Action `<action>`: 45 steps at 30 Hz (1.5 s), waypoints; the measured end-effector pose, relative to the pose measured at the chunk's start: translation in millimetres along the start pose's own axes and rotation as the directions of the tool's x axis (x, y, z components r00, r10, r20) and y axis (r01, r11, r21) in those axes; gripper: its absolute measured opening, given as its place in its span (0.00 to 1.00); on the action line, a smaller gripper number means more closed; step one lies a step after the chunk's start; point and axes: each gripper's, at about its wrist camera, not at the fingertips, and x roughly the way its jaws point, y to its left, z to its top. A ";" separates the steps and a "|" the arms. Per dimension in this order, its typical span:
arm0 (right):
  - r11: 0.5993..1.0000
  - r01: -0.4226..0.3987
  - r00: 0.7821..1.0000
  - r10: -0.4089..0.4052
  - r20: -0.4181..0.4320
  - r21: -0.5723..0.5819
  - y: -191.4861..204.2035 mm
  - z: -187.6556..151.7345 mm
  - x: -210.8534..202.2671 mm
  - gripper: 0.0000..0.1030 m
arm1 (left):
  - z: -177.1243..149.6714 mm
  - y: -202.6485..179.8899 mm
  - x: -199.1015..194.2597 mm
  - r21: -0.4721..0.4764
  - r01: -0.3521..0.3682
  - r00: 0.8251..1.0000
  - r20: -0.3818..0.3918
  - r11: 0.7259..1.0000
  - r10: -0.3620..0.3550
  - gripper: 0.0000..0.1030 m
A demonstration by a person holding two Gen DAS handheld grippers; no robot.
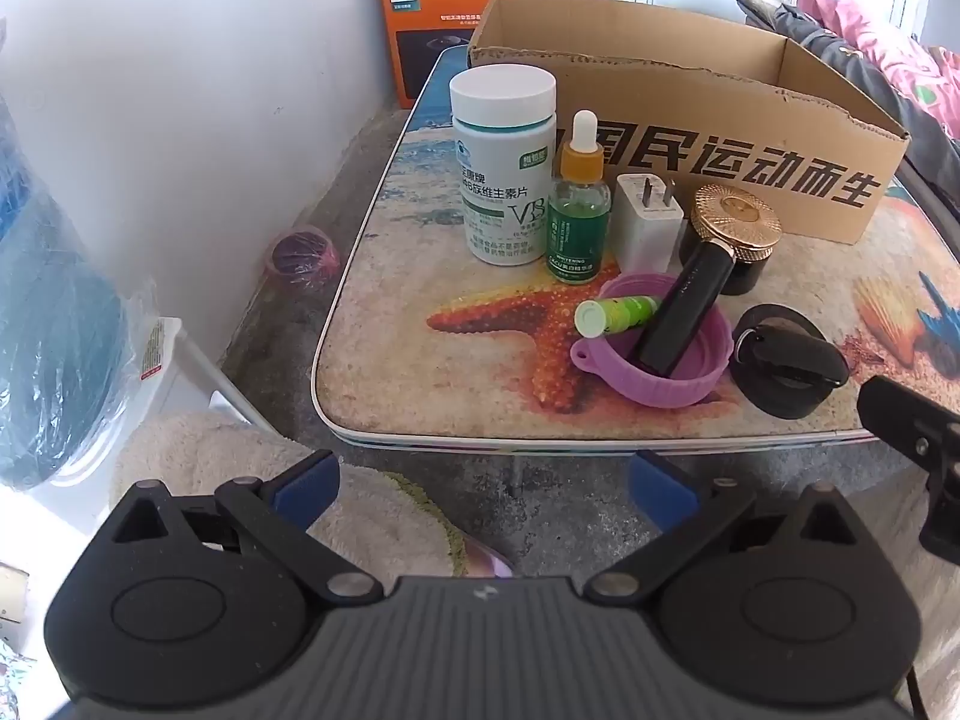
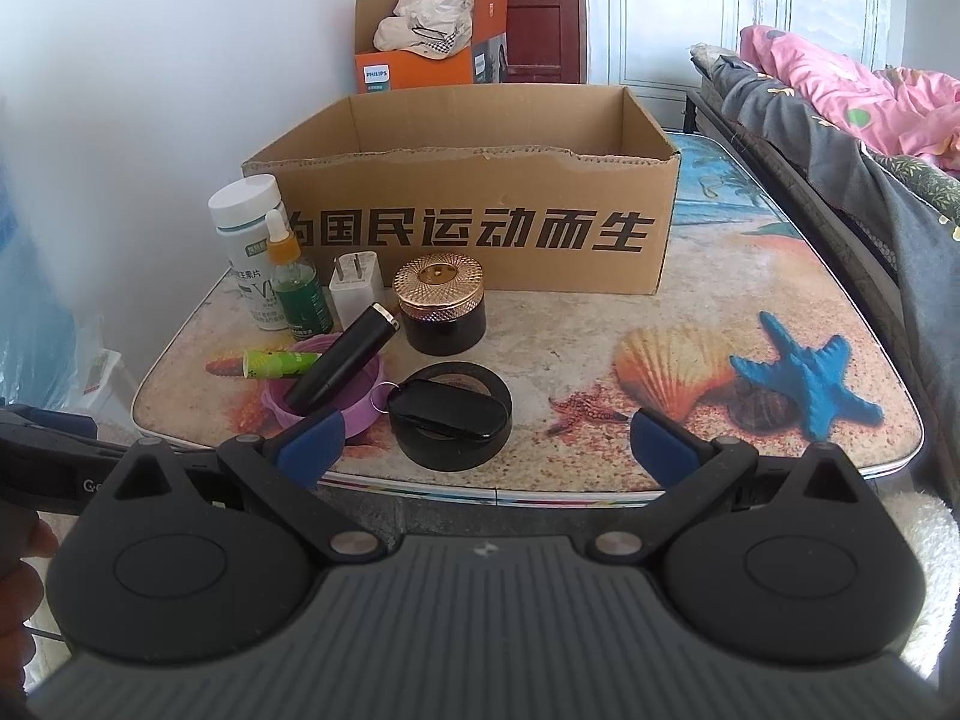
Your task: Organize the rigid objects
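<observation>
On a small beach-print table stands an open cardboard box with black characters. In front of it, at the left, sit a white vitamin bottle, a green dropper bottle, a white plug adapter and a dark jar with a gold lid. A purple lid holds a black tube and a green lip balm. A black key fob lies on a black ring lid. My left gripper and right gripper hover open before the table's near edge, with nothing between their fingers.
An orange Philips box with a cap on it stands behind the table by a white wall. A bed with pink and grey bedding runs along the right. A plastic-wrapped bundle and a fluffy rug lie at the left.
</observation>
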 end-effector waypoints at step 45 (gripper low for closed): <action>0.970 -0.135 0.988 0.115 0.106 0.201 -54.0 13.0 0.8 0.98 | 10.8 -19.9 -19.6 0.200 0.157 0.953 0.227 0.967 -0.202 0.97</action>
